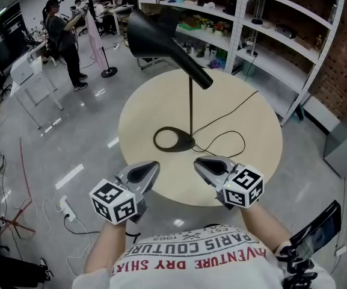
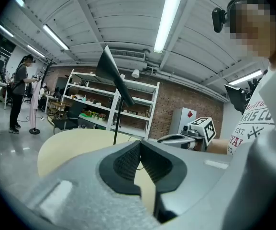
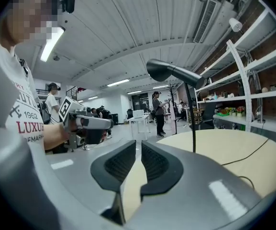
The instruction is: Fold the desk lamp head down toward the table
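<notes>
A black desk lamp stands upright on the round beige table [image 1: 254,125]. Its cone head [image 1: 155,35] is raised high and tilted, on a thin stem [image 1: 190,107] above a ring base [image 1: 173,139]. Both grippers hover at the table's near edge, short of the base and apart from the lamp. My left gripper [image 1: 153,168] is shut and holds nothing; its pads meet in the left gripper view [image 2: 139,145]. My right gripper [image 1: 199,162] is open with a narrow gap and nothing in it [image 3: 138,146]. The lamp head [image 3: 164,71] rises ahead of the right gripper.
The lamp's black cord [image 1: 230,134] loops over the table and runs off its far right side. White shelving [image 1: 269,35] stands behind the table. A person [image 1: 65,41] stands far back left. A power strip [image 1: 68,208] lies on the floor at left.
</notes>
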`<state>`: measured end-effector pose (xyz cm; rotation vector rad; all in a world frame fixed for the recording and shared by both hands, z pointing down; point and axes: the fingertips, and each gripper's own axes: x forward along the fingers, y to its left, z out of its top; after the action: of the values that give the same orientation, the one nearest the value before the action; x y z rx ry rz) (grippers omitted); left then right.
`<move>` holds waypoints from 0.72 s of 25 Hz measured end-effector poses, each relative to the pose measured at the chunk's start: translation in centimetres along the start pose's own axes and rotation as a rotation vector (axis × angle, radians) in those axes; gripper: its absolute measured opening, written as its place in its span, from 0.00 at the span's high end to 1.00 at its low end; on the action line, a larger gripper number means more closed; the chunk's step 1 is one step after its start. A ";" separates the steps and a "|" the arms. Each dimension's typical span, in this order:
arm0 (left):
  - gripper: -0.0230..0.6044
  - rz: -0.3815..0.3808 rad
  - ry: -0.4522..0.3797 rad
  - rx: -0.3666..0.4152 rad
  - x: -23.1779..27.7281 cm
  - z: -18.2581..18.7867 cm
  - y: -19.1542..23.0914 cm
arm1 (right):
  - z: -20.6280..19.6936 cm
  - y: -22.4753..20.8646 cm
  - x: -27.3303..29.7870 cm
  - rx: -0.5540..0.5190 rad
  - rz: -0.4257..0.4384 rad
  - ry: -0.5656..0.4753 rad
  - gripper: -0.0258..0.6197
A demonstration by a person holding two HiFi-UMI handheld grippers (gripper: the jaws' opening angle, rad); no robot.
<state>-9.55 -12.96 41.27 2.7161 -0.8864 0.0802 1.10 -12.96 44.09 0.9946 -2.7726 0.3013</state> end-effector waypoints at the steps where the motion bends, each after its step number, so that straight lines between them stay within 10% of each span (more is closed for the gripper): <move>1: 0.96 -0.005 0.007 0.004 0.2 -0.1 0.0 | 0.2 -0.6 0.1 -0.016 -0.014 0.003 0.89; 18: 0.96 0.036 0.020 0.039 2.2 1.9 2.8 | 3.9 -12.5 6.3 -0.218 -0.206 -0.011 0.81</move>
<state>-9.49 -16.87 40.41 2.7306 -0.9380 0.1329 3.96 -27.25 43.40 1.2117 -2.6111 -0.0356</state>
